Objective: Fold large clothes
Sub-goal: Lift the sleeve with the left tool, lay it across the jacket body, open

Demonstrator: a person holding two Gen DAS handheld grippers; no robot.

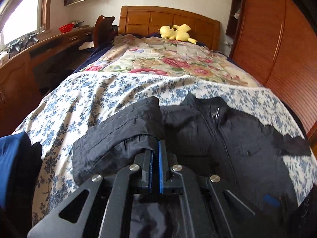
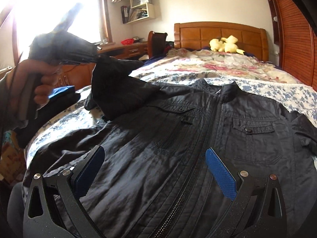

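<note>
The black jacket (image 2: 198, 130) lies front-up, zipped, on the bed (image 2: 277, 91). The left gripper (image 1: 155, 148) is clamped shut on its sleeve (image 2: 118, 95), lifted clear. The right gripper (image 2: 154, 170) hovers wide open over the chest, holding nothing. Best to carry the sleeve straight across the chest, laying it flat without dragging the body.

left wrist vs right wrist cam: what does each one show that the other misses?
Only the left wrist view: the left tongs up close, shut on a fold of the jacket sleeve, pads pinching the fabric.

Only the right wrist view: the right tongs open above the jacket front, the zipper running between the fingers, both chest pockets, and the hand holding the other tongs with the sleeve lifted off the bed.

Both: the black jacket on the blue-floral sheet, yellow plush toy, wooden headboard.
</note>
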